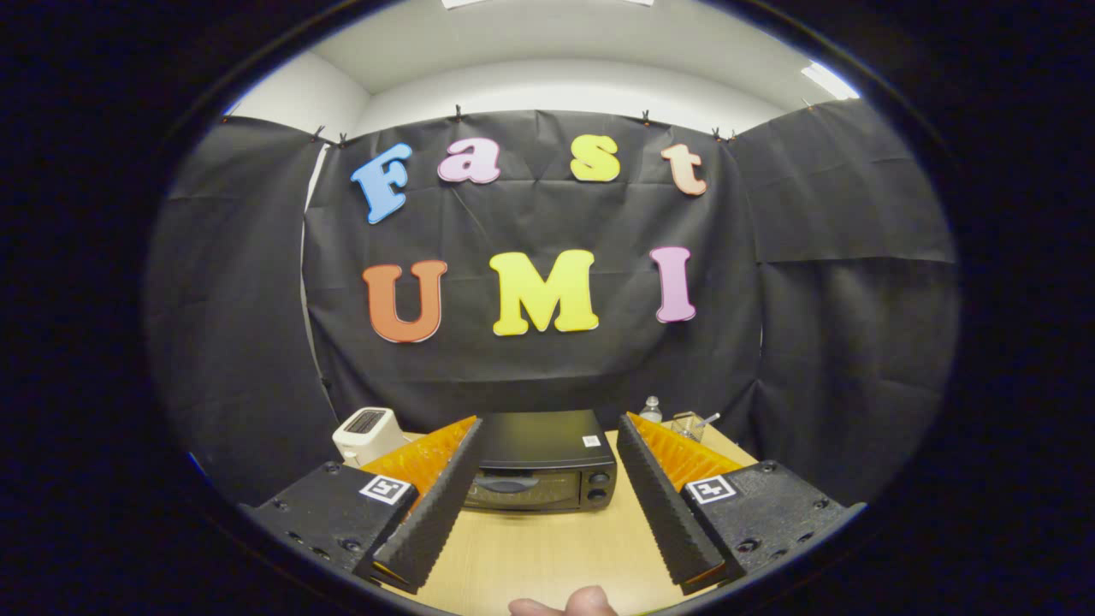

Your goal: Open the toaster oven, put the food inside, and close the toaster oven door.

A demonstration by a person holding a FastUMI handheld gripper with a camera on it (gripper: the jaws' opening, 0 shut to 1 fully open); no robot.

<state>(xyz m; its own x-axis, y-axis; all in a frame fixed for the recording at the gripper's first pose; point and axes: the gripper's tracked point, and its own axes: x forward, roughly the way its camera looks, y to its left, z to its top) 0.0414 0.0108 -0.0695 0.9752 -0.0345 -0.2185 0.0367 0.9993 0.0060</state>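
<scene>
A black toaster oven point(539, 466) stands on the wooden table point(547, 547) ahead of me, its glass door shut with the handle point(505, 484) across the top of the door. Two knobs point(596, 486) sit at its right side. My gripper point(547, 432) is open, its two fingers spread wide to either side of the oven and well short of it, with nothing between them. The food is hidden from me.
A white pop-up toaster point(368, 432) stands left of the oven. Behind the oven's right side are a small bottle point(651, 410) and a clear glass point(687, 424). A person's fingertip point(573, 603) shows at the near table edge. Black cloth walls close the booth.
</scene>
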